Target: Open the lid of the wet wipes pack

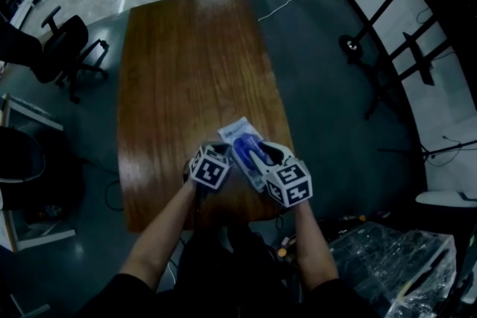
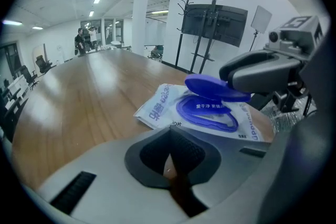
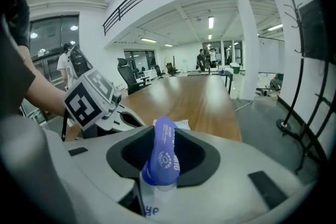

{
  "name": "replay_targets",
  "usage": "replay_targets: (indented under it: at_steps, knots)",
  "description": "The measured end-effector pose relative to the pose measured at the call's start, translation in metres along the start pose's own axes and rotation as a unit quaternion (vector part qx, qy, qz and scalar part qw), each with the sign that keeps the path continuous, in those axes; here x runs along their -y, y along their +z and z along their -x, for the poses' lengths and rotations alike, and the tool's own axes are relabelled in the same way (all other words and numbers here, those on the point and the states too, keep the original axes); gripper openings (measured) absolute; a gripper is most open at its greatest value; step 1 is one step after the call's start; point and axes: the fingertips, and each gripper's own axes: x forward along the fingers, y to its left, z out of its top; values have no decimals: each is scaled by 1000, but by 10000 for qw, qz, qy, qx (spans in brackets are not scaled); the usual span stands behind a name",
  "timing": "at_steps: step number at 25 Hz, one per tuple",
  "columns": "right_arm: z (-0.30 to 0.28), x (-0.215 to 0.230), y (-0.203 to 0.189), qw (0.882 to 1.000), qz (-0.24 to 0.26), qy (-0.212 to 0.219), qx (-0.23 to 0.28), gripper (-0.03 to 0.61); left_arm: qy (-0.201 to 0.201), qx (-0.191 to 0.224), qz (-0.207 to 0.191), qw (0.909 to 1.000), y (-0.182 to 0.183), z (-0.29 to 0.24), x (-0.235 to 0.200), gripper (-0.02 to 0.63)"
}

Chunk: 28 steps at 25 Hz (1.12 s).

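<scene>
Blue lid [image 3: 164, 149]: standing partly raised above wet wipes pack [image 1: 240, 132]. Right claw [image 3: 163, 170]: pinching lid edge. Left claw [image 2: 170, 165]: sitting closed, empty, just left of pack. Pack: lying at near end of wooden surface [image 1: 194, 63]. Step, by judgement: opening under way. Next: swinging lid fully back, likely needing pack pressed down.

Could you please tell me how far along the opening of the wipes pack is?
Nearly done. The rounded blue plastic lid already stands lifted off the white wet wipes pack. In hand: the right claw is clamped on that lid, while the left claw is shut on nothing near the pack. Left: perhaps swinging the lid fully back and letting go.
</scene>
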Motion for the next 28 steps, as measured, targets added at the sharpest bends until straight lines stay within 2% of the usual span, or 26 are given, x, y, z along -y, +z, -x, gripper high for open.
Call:
replay_targets:
  at_steps: [4,13,17,21,24,28]
  knots:
    - [11,18,16,9991,280,-251,170,33,82,-2,19,10000,1,1,-3,5]
    - [13,71,10,9970,430,-612,200,25,304,186,166,9992,9,13,1,5]
    - [10,90,5,9958,424,-765,275,25,685,275,266,9969,8,29,-3,5]
    - [15,102,7,9909,559,-1172,349,25,960,597,439,9926,17,54,0,5]
    - [31,104,14,9863,546,-1439,594,25,1029,859,419,9901,29,74,14,5]
    - [56,88,31,9824,352,-1488,1069,12,1024,1329,335,9853,48,106,30,5]
